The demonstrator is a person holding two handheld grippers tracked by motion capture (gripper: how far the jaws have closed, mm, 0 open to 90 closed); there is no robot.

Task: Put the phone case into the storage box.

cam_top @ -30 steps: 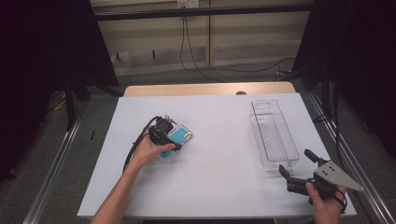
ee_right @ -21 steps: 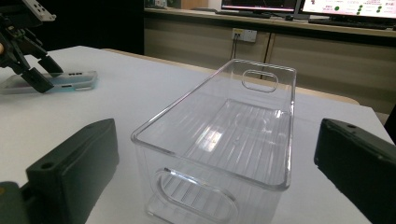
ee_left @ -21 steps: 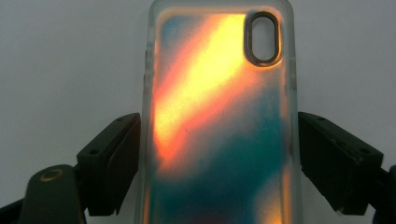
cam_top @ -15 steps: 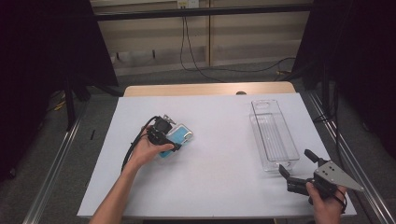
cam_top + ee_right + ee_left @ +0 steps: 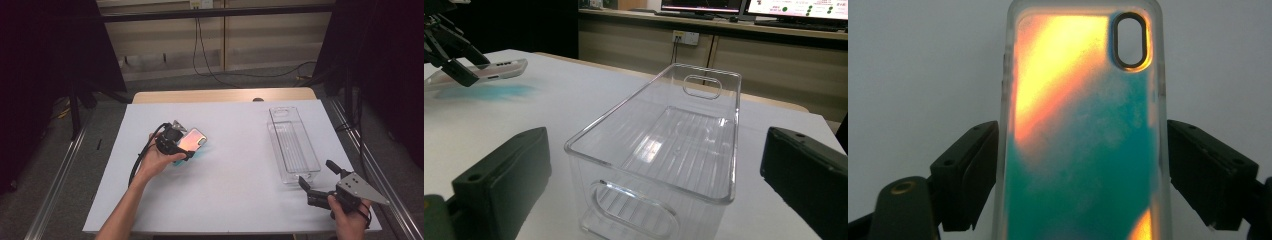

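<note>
Nothing has moved in the past second: the left gripper (image 5: 181,146) stays clamped on the iridescent phone case (image 5: 1083,125) at nine o'clock on the white table (image 5: 240,200), so the carry appears paused. The right gripper (image 5: 317,175) waits at five o'clock, jaws spread and empty, just short of the clear bin (image 5: 624,102) at three o'clock. The left gripper view shows the jaws pressing both long edges; the right gripper view shows the case raised off the table and the bin empty.
</note>
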